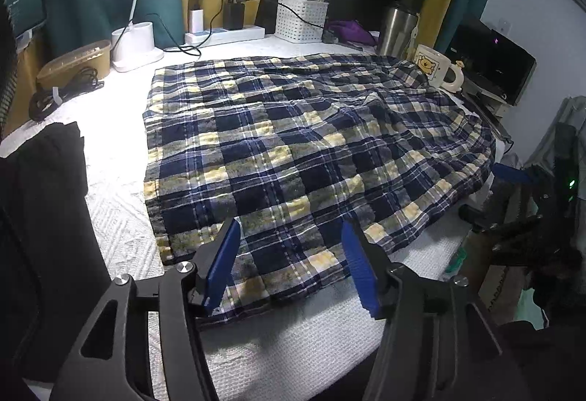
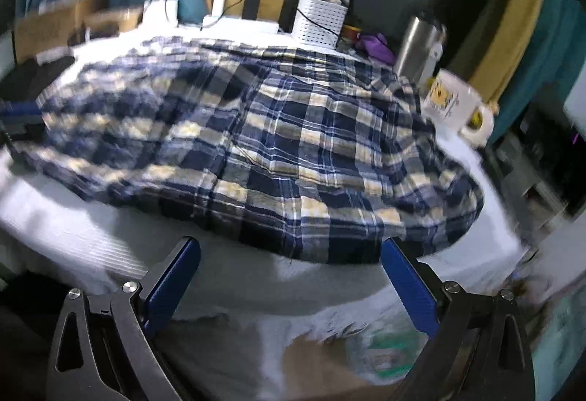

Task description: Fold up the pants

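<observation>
Blur smears plaid pants (image 2: 256, 144) at left; left tool (image 1: 289, 236) and right tool (image 2: 291, 247) spread, empty.

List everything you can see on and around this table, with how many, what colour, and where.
plaid pants: one, navy and yellow, spread across the white textured table cover
cartoon mug: one, cream, far right, touching the pants
steel tumbler: one, silver, behind the mug
perforated basket: one, white, back centre
power strip: one, white, back
desk lamp: one, white, back left
lidded tub: one, tan, far left
left gripper: blue fingers open over the pants' near edge
right gripper: blue fingers open, short of the pants
</observation>
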`<state>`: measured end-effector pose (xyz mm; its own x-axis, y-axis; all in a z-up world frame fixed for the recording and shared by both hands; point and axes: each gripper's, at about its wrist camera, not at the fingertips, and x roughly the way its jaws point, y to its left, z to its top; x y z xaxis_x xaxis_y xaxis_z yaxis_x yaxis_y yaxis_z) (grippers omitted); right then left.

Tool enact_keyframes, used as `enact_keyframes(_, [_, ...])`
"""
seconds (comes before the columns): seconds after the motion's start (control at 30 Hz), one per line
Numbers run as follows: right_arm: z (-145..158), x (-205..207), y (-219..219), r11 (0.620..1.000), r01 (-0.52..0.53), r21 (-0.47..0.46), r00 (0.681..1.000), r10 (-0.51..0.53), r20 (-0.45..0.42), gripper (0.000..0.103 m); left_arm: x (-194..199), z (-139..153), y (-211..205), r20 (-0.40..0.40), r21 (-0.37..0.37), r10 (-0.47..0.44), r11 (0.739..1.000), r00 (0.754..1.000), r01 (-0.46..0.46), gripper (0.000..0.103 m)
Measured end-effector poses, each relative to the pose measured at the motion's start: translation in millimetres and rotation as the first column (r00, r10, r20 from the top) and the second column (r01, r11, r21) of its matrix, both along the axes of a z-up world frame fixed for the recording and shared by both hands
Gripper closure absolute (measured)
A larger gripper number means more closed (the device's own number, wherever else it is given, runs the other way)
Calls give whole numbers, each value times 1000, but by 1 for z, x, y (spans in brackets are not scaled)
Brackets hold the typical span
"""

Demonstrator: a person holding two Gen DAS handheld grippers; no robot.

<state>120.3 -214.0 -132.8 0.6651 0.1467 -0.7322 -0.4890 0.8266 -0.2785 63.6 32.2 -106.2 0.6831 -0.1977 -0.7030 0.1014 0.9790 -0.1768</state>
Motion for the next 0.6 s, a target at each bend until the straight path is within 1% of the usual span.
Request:
enact_keyframes(0.1, [2, 6, 4, 999, -4, -41, 999, 6, 38, 3, 3, -3, -1, -5, -5, -7, 1000, 1000, 7, 45])
enact_keyframes(0.13, [5, 9, 4, 999, -6, -42, 999, 8, 49, 3, 4, -3, -2, -7, -4, -14, 1000, 1000, 14, 45])
enact_keyframes(0.2, [11, 16, 4, 1000, -10, -20, 999, 10, 47, 3, 6, -3, -7, -9, -7, -28, 1000, 1000, 28, 43])
enact_keyframes(0.27, [20, 24, 4, 1000, -15, 5, 999, 15, 42, 3, 8, -2, -11, -3, -17, -50, 999, 999, 50, 35])
enact_keyframes(0.4, [31, 39, 6, 998, -28, 53, 999, 27, 20, 3, 11, 2, -24, 14, -31, -96, 995, 995, 96, 29])
enact_keyframes(0.5, [34, 50, 8, 997, -30, 69, 1000, 30, 9, 3, 14, 4, -37, 21, -17, -139, 990, 990, 140, 26])
enact_keyframes(0.57, [35, 57, 10, 997, -33, 76, 999, 32, 5, 3, 14, 4, -45, 29, 8, -165, 986, 986, 164, 21])
enact_keyframes(0.6, [34, 61, 11, 996, -35, 78, 999, 35, 2, 3, 14, 4, -48, 29, 24, -171, 985, 985, 170, 21])
